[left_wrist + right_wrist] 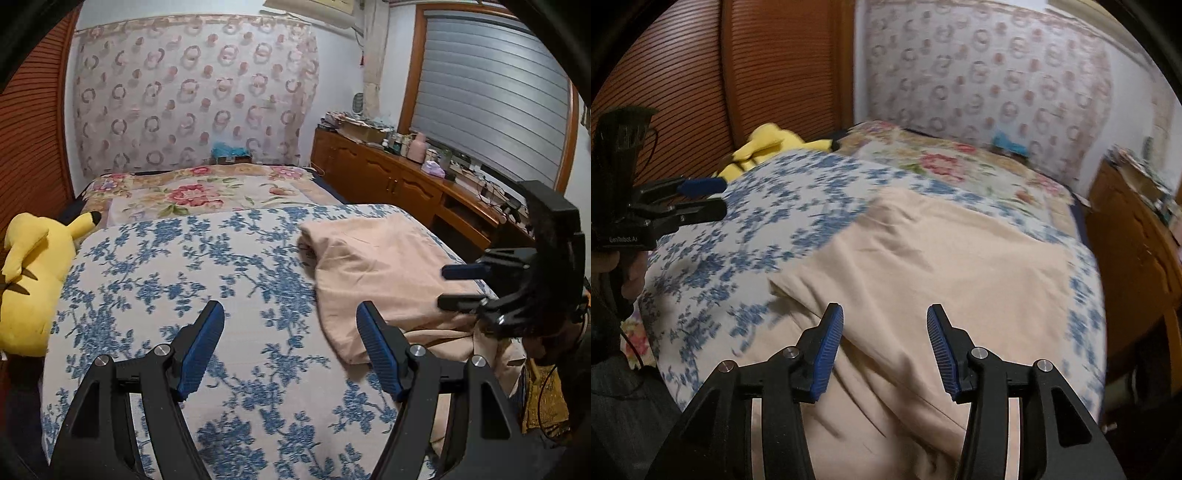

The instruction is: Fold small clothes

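Garment: a peach-coloured cloth piece (923, 266) lies on the blue-flowered bedspread (166, 266), toward the right side of the bed and spilling over its near edge. Its far part looks doubled over itself, with a rounded fold at the far left corner; the near part is rumpled and creased.

Step in hand: I judge I am between folds — one layer seems laid over, and neither of my tools has cloth in it now.

Next move: I would need a fresh hold on a loose edge or corner, most likely the wrinkled near part, then carry it across so the edges meet. Which edge is free I cannot tell from here; the cloth is blurred.

Right gripper (884, 347): it hangs over the near part of the garment, fingers partly spread, nothing between them. The blue pads (827, 354) stand clear of the cloth, above it as far as I can see.

Left gripper (291, 347): fingers spread wide and empty — it hovers over bare bedspread, with its right finger just beside the garment's left edge, not gripping it.

Around: a yellow plush toy (33, 280) lies at the left edge of the bed, well apart from the garment; a red-flowered quilt (199, 192) lies beyond, and a wooden cabinet (388, 177) lined with clutter runs along the right wall.
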The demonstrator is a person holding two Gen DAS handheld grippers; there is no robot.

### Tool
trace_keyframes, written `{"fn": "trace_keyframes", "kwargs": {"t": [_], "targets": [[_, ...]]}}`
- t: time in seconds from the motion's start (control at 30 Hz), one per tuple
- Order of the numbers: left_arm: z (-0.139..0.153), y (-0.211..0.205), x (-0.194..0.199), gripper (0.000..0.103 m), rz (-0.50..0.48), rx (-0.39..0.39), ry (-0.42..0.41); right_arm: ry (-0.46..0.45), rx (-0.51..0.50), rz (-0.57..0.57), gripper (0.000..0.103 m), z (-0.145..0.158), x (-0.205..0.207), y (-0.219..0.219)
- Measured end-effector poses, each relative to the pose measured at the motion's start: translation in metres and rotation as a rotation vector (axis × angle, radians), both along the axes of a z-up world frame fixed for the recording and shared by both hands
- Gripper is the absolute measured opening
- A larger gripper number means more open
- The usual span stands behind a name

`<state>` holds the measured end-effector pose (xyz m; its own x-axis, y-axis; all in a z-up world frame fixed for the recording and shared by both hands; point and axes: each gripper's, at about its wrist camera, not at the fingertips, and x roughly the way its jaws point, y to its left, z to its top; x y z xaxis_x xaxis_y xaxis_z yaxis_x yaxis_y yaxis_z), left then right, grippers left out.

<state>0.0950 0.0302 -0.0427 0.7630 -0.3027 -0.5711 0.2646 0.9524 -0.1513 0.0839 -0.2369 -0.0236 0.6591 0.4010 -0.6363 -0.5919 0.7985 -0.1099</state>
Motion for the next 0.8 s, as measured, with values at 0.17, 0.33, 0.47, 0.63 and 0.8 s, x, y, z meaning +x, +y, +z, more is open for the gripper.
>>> {"fn": "trace_keyframes", "kwargs": {"t": [0.17, 0.33, 0.47, 0.63, 0.8], "targets": [[-0.003, 0.01, 0.0, 0.075, 0.02, -0.003, 0.001, 0.034, -0.028, 0.082, 0.049, -0.01, 0.02, 0.037], [-0.007, 0.018, -0.001, 0.075, 0.032, -0.004, 0.005, 0.077, -0.071, 0.153, 0.049, -0.028, 0.036, 0.07], [-0.01, 0.022, -0.002, 0.075, 0.037, -0.009, 0.009, 0.106, -0.11, 0.191, 0.049, -0.042, 0.044, 0.088], [-0.013, 0.023, -0.001, 0.075, 0.035, -0.014, 0.016, 0.117, -0.151, 0.204, 0.049, -0.054, 0.06, 0.102], [-0.016, 0.022, -0.002, 0.075, 0.032, -0.016, 0.02, 0.102, -0.149, 0.21, 0.049, -0.059, 0.065, 0.108]]}}
